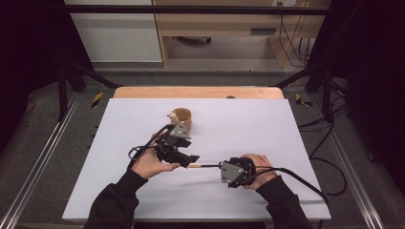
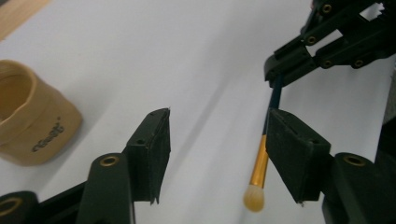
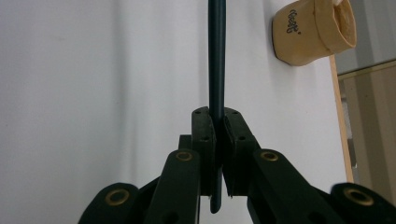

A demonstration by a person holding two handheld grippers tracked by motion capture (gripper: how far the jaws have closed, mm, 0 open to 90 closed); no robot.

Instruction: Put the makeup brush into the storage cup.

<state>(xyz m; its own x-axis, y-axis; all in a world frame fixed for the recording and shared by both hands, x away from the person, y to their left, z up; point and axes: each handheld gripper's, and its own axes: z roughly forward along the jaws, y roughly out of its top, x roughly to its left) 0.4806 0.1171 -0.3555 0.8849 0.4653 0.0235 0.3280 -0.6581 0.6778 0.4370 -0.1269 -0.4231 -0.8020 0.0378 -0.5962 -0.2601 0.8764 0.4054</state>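
White covering is being shown across the bench [image 1: 267, 124] in the high view, with a tan fabric cup [image 1: 182, 119] standing toward the far middle. Nearer the person, a makeup brush [image 1: 203, 166] is being held level between the two hands, the left hand-held gripper [image 1: 190, 159] at its tip end and the right hand-held gripper [image 1: 222, 167] at its handle end.

Over to the left gripper view: its jaws are being held apart, the pads off the brush, whose gold ferrule and pale bristles are seen just beside the right pad [image 2: 292, 156]. The cup is lying off to the left.

Now the right gripper view: the dark handle is being clamped firmly between closed jaws.

Judging by this, the handover is being completed; dropping the brush into the cup is probably what is left.
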